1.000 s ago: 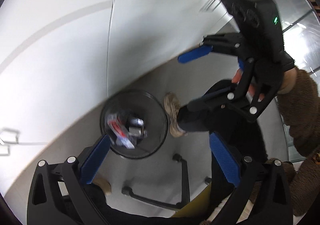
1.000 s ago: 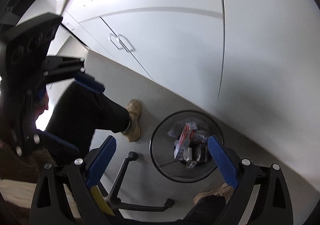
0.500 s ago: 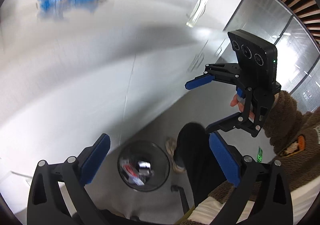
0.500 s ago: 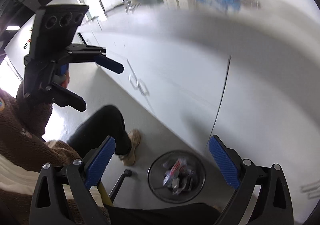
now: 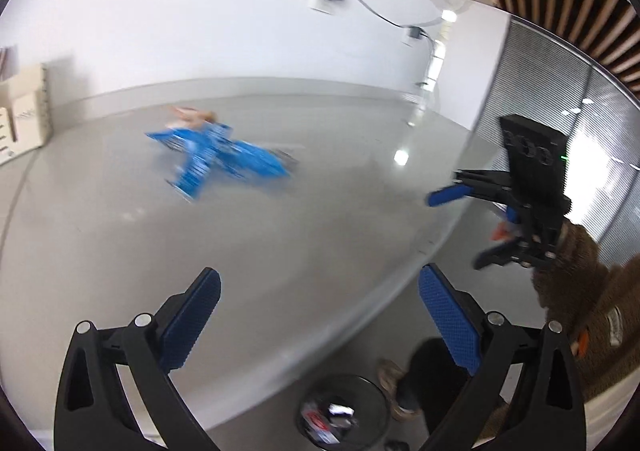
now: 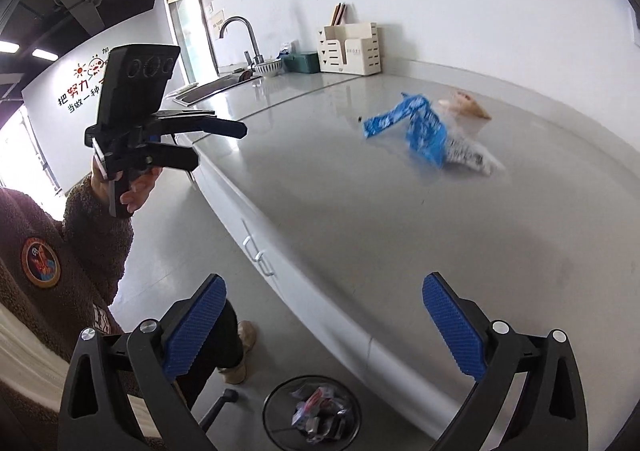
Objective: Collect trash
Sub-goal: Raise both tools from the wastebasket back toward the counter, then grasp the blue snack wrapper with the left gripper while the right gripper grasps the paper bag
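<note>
Blue wrappers [image 5: 224, 159] lie on the grey countertop [image 5: 280, 251], with a tan wrapper [image 5: 192, 115] behind them. In the right wrist view the blue wrappers [image 6: 420, 127] lie beside a tan wrapper [image 6: 468, 107] and a white printed wrapper [image 6: 472, 155]. My left gripper [image 5: 320, 323] is open and empty, above the counter's front edge. My right gripper [image 6: 324, 325] is open and empty too. A black mesh bin [image 6: 312, 415] with several wrappers inside stands on the floor below the counter; it also shows in the left wrist view [image 5: 344, 415].
A white rack [image 6: 352, 49], a green box [image 6: 302, 63], a bowl [image 6: 268, 69] and a sink with a tap [image 6: 236, 27] stand at the counter's far end. White cabinet doors [image 6: 256, 251] run below. A chair base [image 6: 220, 407] and the person's legs are by the bin.
Both grippers have risen from pointing down at the bin to looking across the countertop. The wrappers on the counter have come into view and the bin has dropped to the bottom edge.
</note>
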